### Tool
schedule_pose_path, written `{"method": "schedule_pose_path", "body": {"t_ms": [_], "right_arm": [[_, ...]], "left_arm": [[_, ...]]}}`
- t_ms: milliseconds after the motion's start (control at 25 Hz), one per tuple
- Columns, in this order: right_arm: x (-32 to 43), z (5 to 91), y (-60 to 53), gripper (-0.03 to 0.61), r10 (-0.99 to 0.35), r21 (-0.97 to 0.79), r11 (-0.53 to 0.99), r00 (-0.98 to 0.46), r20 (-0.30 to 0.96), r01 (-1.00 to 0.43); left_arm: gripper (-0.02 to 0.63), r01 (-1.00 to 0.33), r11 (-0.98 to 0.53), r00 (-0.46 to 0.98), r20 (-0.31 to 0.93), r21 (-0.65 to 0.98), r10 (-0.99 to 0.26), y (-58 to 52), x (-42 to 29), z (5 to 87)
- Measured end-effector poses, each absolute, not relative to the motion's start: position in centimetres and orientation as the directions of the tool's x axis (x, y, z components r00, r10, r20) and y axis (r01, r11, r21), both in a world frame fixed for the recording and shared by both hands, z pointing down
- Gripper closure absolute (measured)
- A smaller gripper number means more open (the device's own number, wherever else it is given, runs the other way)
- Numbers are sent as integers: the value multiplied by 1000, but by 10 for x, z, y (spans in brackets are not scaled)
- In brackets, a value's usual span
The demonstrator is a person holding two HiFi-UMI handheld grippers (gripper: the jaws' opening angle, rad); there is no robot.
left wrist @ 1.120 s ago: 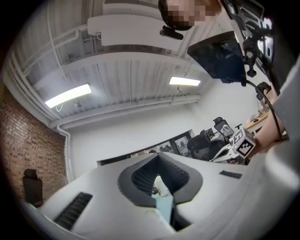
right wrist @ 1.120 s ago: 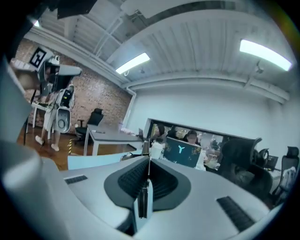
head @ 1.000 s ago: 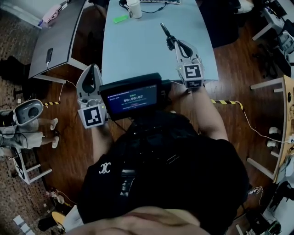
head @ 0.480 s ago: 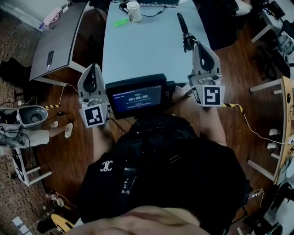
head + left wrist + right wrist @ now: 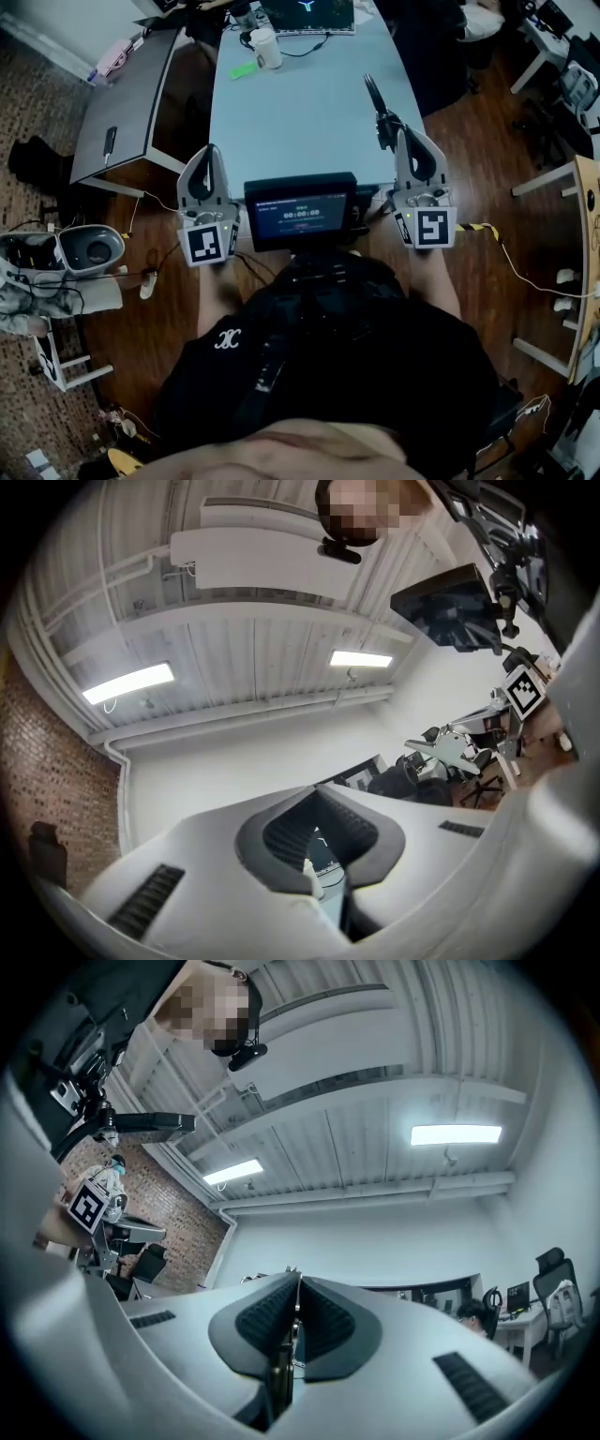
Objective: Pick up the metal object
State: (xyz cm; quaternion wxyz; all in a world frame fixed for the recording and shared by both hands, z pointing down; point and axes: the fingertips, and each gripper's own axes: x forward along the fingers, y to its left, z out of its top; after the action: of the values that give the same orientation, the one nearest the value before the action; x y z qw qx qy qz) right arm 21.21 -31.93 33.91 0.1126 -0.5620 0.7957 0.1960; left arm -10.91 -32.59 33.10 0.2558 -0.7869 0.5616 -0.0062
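Grip comes first: right gripper (image 5: 401,134), pinched shut on the thin metal object (image 5: 380,111) that juts far over the table's (image 5: 300,112) right side, should hold firm and rise level. Left gripper (image 5: 210,152) hangs closed and empty at near left.

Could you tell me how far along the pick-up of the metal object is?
Done: the right gripper is shut on the thin metal object, which appears clear of the light blue table. In hand: holding it aloft. Left: nothing obvious; the left gripper is shut and empty.
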Motion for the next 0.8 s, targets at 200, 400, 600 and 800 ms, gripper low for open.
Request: {"method": "schedule_pose_path", "body": {"t_ms": [200,400,600,800], "right_arm": [[232,340,-298,595,-846,174,342,-383,-371,-924],[241,334,-275,595,-842,177,358,-398,-363,-917],[242,329,-261,594,-846,182,350,-393,-360,-919],[233,326,-222,594,-850,174,348,-388,-355,-921]], "left_arm": [[603,-889,-228,352,-275,-397,-894,-309,-80,335],[603,-888,-236,353,-257,-395,-900,-287,-70,343],[603,-889,-261,368,-251,-375,-895,-283,-67,337],[604,-878,-298,407,-255,-374,-877,-254,-61,322]]}}
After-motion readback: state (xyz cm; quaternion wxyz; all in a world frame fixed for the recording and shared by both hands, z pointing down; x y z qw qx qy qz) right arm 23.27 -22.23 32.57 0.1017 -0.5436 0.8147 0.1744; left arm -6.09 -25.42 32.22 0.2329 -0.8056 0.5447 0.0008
